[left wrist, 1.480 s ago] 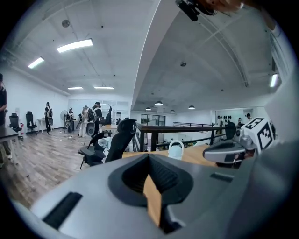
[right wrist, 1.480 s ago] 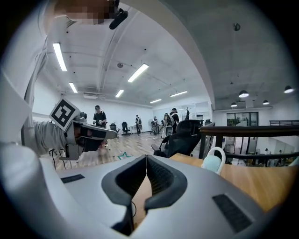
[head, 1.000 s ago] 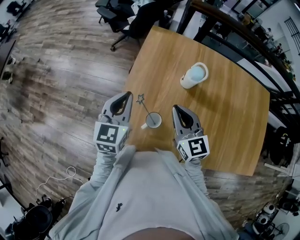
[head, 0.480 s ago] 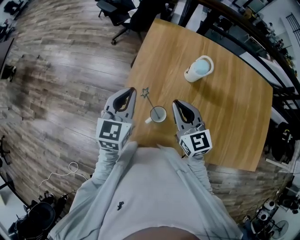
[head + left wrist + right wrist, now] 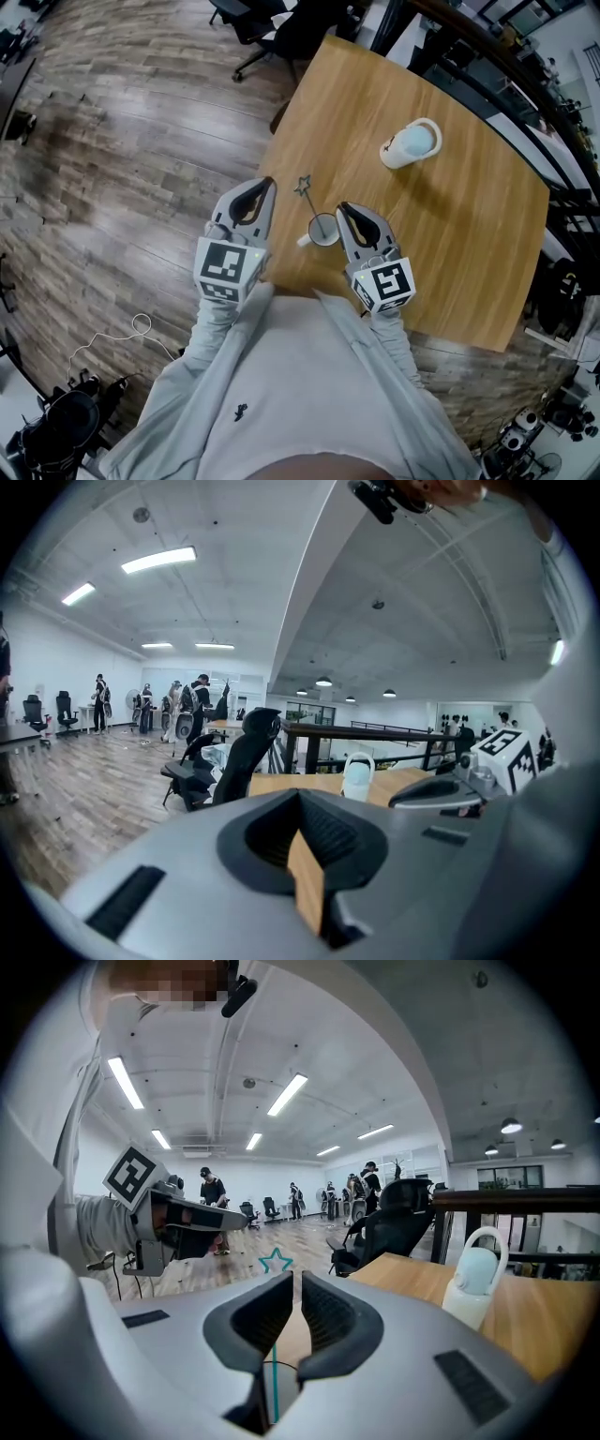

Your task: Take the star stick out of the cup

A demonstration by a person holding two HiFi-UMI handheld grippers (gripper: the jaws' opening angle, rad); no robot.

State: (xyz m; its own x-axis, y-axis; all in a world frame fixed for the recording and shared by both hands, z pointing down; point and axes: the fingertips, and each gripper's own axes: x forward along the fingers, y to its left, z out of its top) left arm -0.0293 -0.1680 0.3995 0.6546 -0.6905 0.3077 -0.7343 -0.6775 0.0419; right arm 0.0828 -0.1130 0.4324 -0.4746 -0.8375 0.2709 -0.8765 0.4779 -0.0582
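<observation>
A small white cup [image 5: 323,228] stands near the front-left edge of the wooden table [image 5: 450,234]. The star stick [image 5: 310,201] leans out of it to the upper left, its outlined star [image 5: 303,185] above the rim. In the right gripper view the teal star [image 5: 276,1260] shows just over the jaw tips. My right gripper [image 5: 341,207] [image 5: 294,1279] is shut, empty, and close beside the cup's right side. My left gripper [image 5: 268,184] [image 5: 302,797] is shut and empty, left of the star at the table's edge.
A white lidded jug with a handle [image 5: 411,145] [image 5: 472,1279] [image 5: 357,776] stands farther back on the table. Black office chairs [image 5: 281,23] sit beyond the far corner. A dark railing [image 5: 487,66] runs along the table's right side. Wood floor lies to the left.
My right gripper has moved left and down, closing in on the cup's right side. The left gripper has stayed about where it was. Both stay shut.
</observation>
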